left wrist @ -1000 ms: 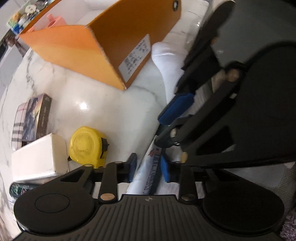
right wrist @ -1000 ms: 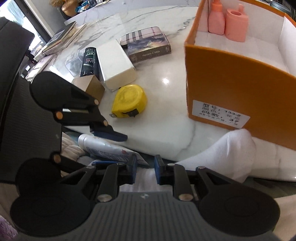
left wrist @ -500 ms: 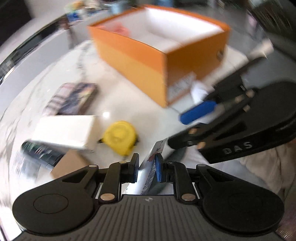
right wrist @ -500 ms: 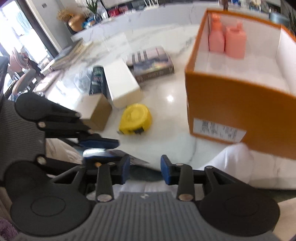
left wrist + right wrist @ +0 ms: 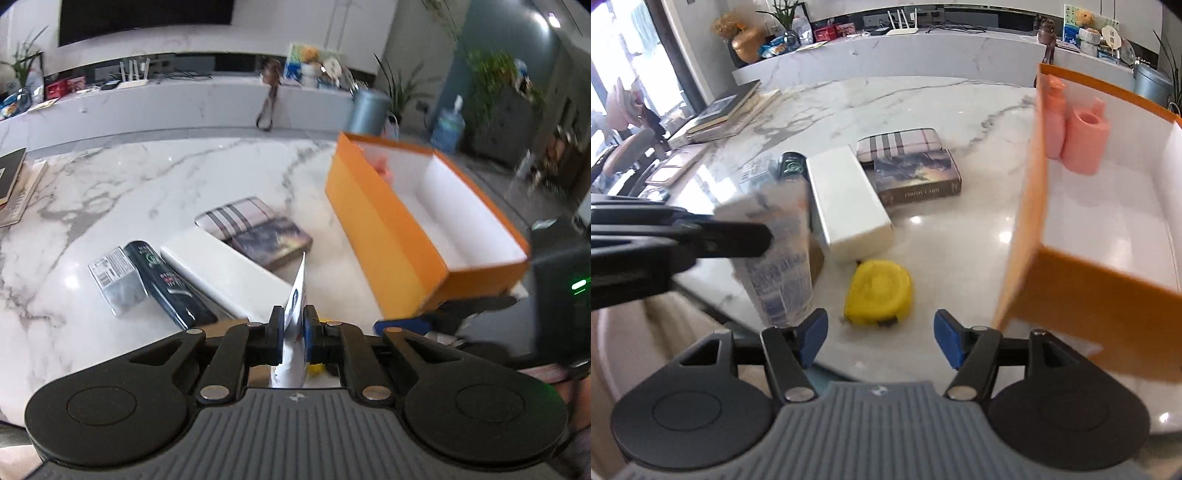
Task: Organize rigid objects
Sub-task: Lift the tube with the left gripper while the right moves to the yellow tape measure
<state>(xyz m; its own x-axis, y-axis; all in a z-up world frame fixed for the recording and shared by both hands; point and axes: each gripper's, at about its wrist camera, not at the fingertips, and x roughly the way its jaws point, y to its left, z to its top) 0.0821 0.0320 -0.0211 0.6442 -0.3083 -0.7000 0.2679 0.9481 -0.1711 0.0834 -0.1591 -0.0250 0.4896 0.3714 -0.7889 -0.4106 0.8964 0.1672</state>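
A: Now, where is the tube (image 5: 297,295)?

B: Clamped in the left gripper (image 5: 294,328), long axis pointing up and away, above the desk's (image 5: 155,173) near edge.

A: And the box (image 5: 391,236)?

B: At two o'clock from that gripper, open, long axis running away; the tube is judged bound there.

A: The right gripper (image 5: 881,341)?

B: Jaws just opening, nothing between them; the yellow tape measure (image 5: 878,291) lies at twelve o'clock, nearer this hand.

Bright window daylight, tabletop glare, motion-blurred fisheye edges
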